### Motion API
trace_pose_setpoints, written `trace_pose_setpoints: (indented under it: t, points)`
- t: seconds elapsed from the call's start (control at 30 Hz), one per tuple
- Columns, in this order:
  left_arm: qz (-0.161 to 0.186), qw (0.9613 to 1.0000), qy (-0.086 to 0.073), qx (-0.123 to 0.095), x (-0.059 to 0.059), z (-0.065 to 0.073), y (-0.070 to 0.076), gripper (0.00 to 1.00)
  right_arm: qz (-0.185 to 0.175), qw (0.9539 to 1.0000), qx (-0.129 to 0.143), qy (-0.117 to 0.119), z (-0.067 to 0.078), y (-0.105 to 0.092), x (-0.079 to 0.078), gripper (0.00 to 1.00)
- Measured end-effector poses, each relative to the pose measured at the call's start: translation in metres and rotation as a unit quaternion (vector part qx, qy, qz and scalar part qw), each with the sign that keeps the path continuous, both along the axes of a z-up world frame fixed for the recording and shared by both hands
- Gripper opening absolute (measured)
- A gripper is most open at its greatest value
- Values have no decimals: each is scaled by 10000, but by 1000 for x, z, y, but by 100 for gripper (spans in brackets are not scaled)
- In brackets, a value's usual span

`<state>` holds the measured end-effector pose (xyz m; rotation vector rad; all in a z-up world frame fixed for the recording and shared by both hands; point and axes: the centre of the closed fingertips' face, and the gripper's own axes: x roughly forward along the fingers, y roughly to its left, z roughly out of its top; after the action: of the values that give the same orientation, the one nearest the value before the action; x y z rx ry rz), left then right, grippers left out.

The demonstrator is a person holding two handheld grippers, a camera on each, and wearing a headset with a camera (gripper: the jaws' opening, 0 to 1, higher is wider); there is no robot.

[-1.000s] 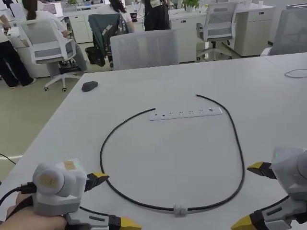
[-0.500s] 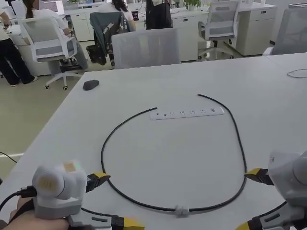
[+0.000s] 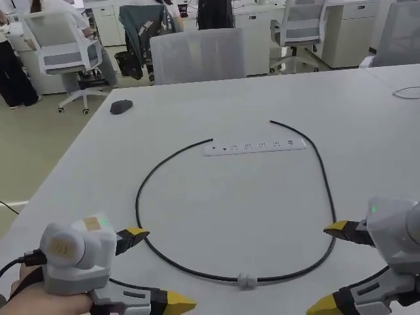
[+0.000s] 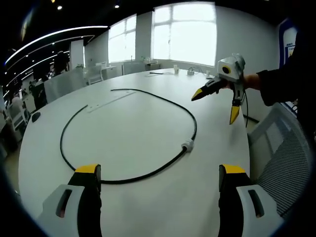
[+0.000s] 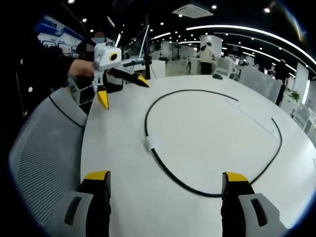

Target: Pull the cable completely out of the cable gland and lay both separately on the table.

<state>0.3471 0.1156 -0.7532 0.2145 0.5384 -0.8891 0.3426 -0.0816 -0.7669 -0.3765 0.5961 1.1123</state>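
A long black cable [image 3: 141, 190] lies in a wide loop on the white table [image 3: 230, 203]. A small white cable gland [image 3: 246, 281] sits on it at the near middle of the loop, with the cable running through it. The gland [image 4: 187, 145] lies ahead of my left gripper [image 4: 159, 177], and the gland [image 5: 149, 143] lies ahead of my right gripper [image 5: 165, 183]. My left gripper [image 3: 156, 269] hovers at the near left, open and empty. My right gripper [image 3: 331, 266] hovers at the near right, open and empty. Both are apart from the cable.
A white power strip [image 3: 254, 146] lies across the far gap of the loop. A dark computer mouse [image 3: 121, 106] rests at the far left. A grey mesh chair [image 3: 197, 56] stands behind the table, and another cable [image 3: 407, 92] lies at the far right edge.
The head camera has tipped down slightly, so the scene has shifted up. Both grippers stay open at the near edge, with the right one a little further in.
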Motion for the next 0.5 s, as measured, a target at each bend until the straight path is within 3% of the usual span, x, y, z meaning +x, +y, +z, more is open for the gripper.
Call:
trace_pose_setpoints:
  t: [0.13,0.23,0.37,0.5]
  points:
    - [-10,10000,10,31,0,-2,0,99,86,9999,7,-62,3,6,0,93]
    - [-61,9997,11,233,0,-7,2,99,260,9995,82,-130,7,14,-2,84]
    - [-65,9999,77,103,-1,-8,0,99,422,9990,111,-94,5,24,-3,77]
    - [11,10000,22,-65,2,-3,-1,99,576,9982,129,-47,2,34,-3,69]
